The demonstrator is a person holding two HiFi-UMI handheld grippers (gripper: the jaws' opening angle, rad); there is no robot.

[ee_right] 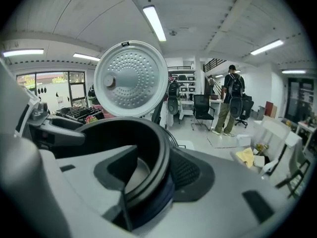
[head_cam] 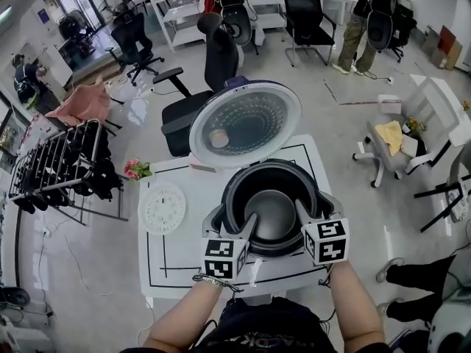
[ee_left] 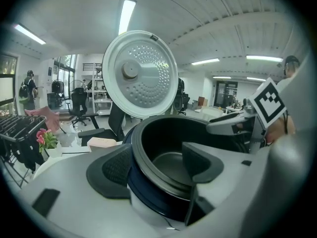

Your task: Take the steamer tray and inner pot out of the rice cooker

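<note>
The rice cooker (head_cam: pixel 274 169) stands on the white table (head_cam: pixel 176 259) with its lid (head_cam: pixel 245 123) raised at the back. The dark inner pot (head_cam: pixel 272 213) sits inside it, empty. The white perforated steamer tray (head_cam: pixel 162 207) lies flat on the table to the cooker's left. My left gripper (head_cam: pixel 246 228) is at the pot's near-left rim, one jaw inside the pot (ee_left: pixel 171 160) and one outside the cooker wall. My right gripper (head_cam: pixel 305 213) straddles the near-right rim (ee_right: pixel 157 133) the same way. Both the left gripper (ee_left: pixel 158 168) and the right gripper (ee_right: pixel 151 175) stand wide, with gaps at the pads.
A small pink box (ee_left: pixel 101 143) lies on the table behind the cooker. Pink flowers (head_cam: pixel 136 169) stand at the table's far left corner. A black drying rack (head_cam: pixel 62 164) stands left of the table, office chairs (head_cam: pixel 210 65) behind it. A person (head_cam: pixel 357 20) stands far off.
</note>
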